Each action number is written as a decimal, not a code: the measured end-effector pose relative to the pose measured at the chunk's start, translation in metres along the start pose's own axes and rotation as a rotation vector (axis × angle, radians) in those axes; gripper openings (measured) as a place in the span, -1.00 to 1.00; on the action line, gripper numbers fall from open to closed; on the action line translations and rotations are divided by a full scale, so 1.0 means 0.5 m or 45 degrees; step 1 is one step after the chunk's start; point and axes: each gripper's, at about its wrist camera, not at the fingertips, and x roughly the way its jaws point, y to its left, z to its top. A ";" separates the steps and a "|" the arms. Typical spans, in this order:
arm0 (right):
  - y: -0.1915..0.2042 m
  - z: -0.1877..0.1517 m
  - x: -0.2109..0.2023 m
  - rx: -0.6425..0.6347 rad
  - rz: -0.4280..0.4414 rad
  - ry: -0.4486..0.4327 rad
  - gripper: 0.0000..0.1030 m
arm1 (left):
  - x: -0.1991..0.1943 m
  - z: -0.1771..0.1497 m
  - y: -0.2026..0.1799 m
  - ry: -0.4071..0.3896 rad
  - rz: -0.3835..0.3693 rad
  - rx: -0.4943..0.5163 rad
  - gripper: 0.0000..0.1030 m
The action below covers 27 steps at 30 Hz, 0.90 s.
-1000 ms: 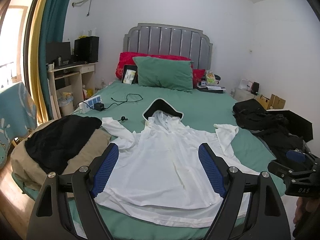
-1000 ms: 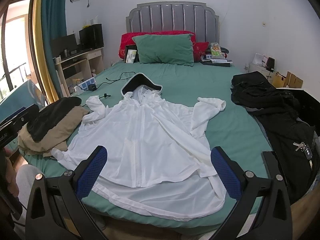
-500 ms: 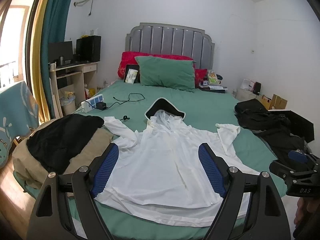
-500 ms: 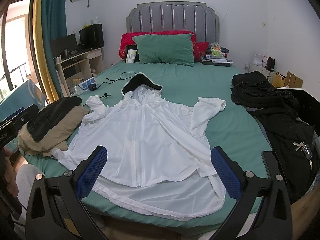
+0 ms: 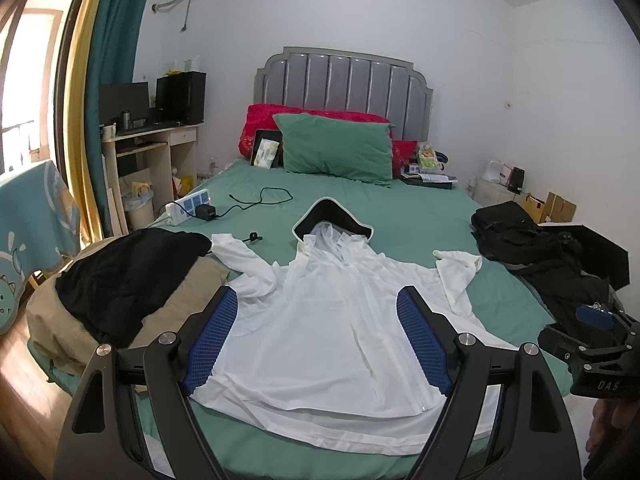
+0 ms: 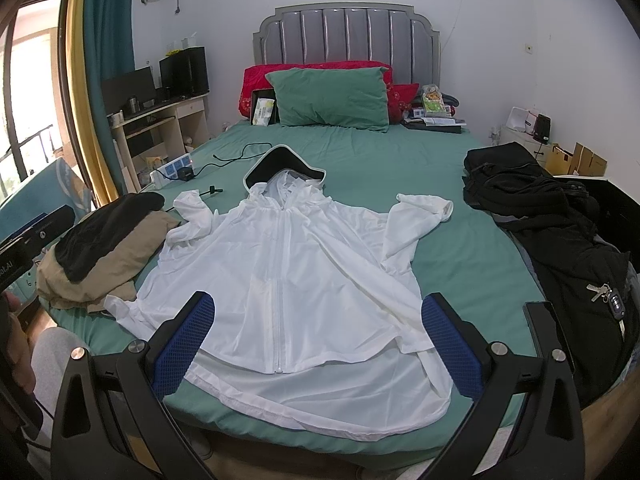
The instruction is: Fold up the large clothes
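- Both jaws stand wide apart and hold nothing: the left gripper (image 5: 318, 338) and the right gripper (image 6: 320, 342) each hang in the air above the near edge of the bed, blue pads facing each other across open space.
- Between the fingers in both views lies the white hooded jacket (image 6: 296, 276), spread flat and front-up on the green bedsheet (image 6: 460, 240), zip closed down its middle.
- Its hood (image 6: 286, 168) points toward the headboard and shows a black lining with a pale rim.
- One sleeve (image 6: 416, 224) runs up toward the right-hand side of the bed and is bent back at the cuff; the other sleeve (image 6: 190, 220) is crumpled near the pile at the left.
- The jacket's hem reaches the near edge of the mattress, where a second layer of white cloth shows below the front panel.
- At the left edge of the bed a black garment (image 5: 128, 268) lies on top of a tan garment (image 5: 172, 308), just beside the jacket's crumpled sleeve.
- On the right-hand side of the bed a heap of black clothes (image 6: 536, 208) lies well apart from the jacket; a bunch of keys (image 6: 606, 296) rests on it.
- A green pillow (image 6: 330, 96) leans against red pillows (image 6: 256, 84) at the grey headboard (image 6: 348, 36).
- A white power strip (image 5: 188, 206) with a black cable sits on the sheet beyond the hood.
- In the left wrist view, the right gripper's black body shows at the right edge.
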 end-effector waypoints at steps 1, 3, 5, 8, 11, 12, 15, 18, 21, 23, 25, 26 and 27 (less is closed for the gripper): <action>0.000 0.000 0.000 0.000 -0.001 0.000 0.99 | -0.001 0.000 0.001 0.001 0.000 -0.001 0.64; 0.000 0.000 0.000 0.000 -0.001 0.000 0.99 | -0.001 0.000 0.001 -0.002 0.001 -0.001 0.64; 0.000 0.000 -0.001 0.000 0.000 -0.002 0.99 | -0.001 0.001 0.002 -0.003 0.000 -0.004 0.64; -0.001 0.001 -0.001 0.002 0.000 0.000 0.99 | -0.002 0.001 0.004 -0.004 0.001 -0.002 0.64; 0.000 0.000 -0.001 0.001 0.001 -0.001 0.99 | -0.003 0.002 0.006 -0.003 0.001 -0.003 0.64; 0.000 0.000 -0.001 0.000 -0.001 -0.001 0.99 | -0.004 0.002 0.006 -0.002 0.000 -0.002 0.64; -0.001 0.000 0.000 0.002 0.001 0.001 0.99 | -0.006 0.005 0.008 0.006 0.001 0.002 0.64; -0.002 -0.001 0.006 0.001 0.006 0.009 0.99 | 0.000 0.012 0.010 0.020 -0.014 -0.002 0.64; -0.008 -0.004 0.021 0.000 0.007 0.020 0.99 | 0.023 0.018 0.008 0.049 -0.037 -0.007 0.64; -0.018 -0.008 0.040 0.009 0.008 0.037 0.99 | 0.048 0.016 0.001 0.082 -0.039 0.021 0.64; -0.038 -0.008 0.069 0.008 -0.004 0.053 0.98 | 0.074 0.014 -0.004 0.112 -0.043 0.038 0.64; -0.044 -0.008 0.077 0.006 -0.007 0.058 0.99 | 0.092 0.013 -0.006 0.132 -0.044 0.043 0.64; -0.060 -0.005 0.096 0.007 -0.006 0.068 0.99 | 0.113 0.013 -0.009 0.155 -0.071 0.052 0.64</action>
